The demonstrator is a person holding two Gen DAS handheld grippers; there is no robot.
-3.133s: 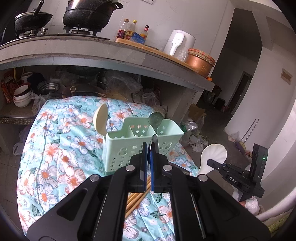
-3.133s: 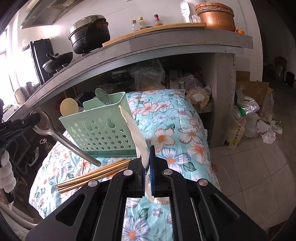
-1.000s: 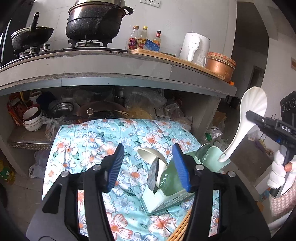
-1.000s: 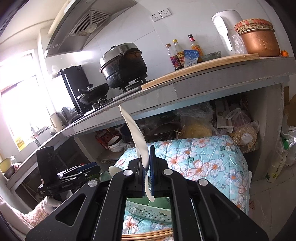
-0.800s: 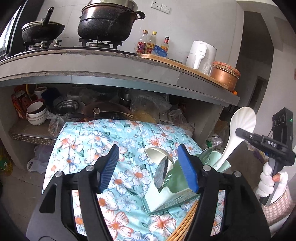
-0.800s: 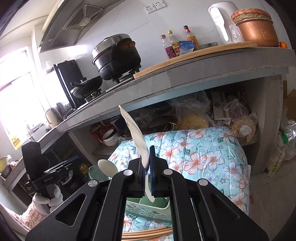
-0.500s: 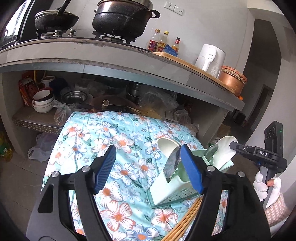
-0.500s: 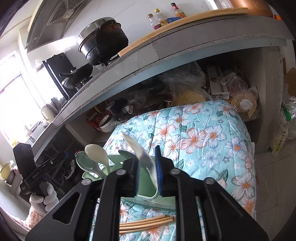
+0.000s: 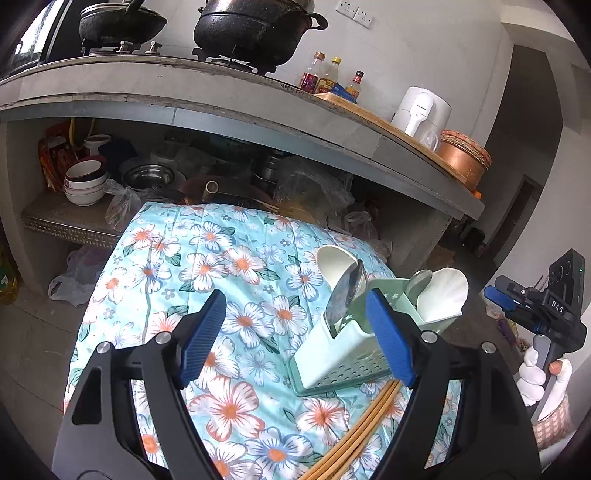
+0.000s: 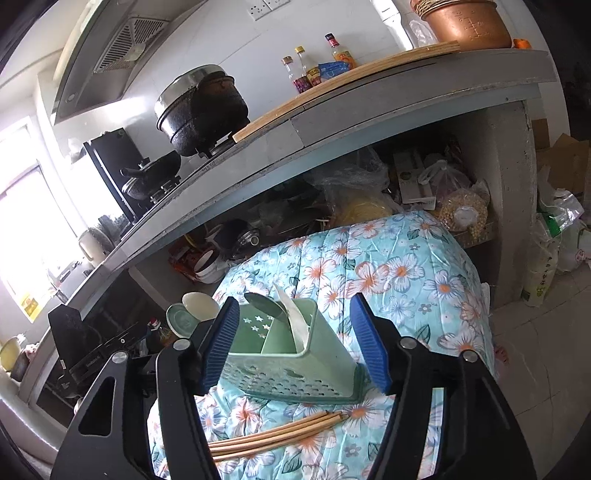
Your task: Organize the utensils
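Green caddy (image 10: 295,354) full of spoons, both grippers' fingers (image 10: 364,343) opening, empty.

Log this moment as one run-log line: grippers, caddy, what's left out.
left gripper: opening, empty | right gripper: opening, white spoon released | caddy: spoons inside | chopsticks: on cloth, pending

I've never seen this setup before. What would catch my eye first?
The green utensil caddy standing on the flowered cloth, spoons poking out, among them a white shell-shaped spoon. Beside it lies a bundle of chopsticks. Behind, a big black pot sits on the stove.
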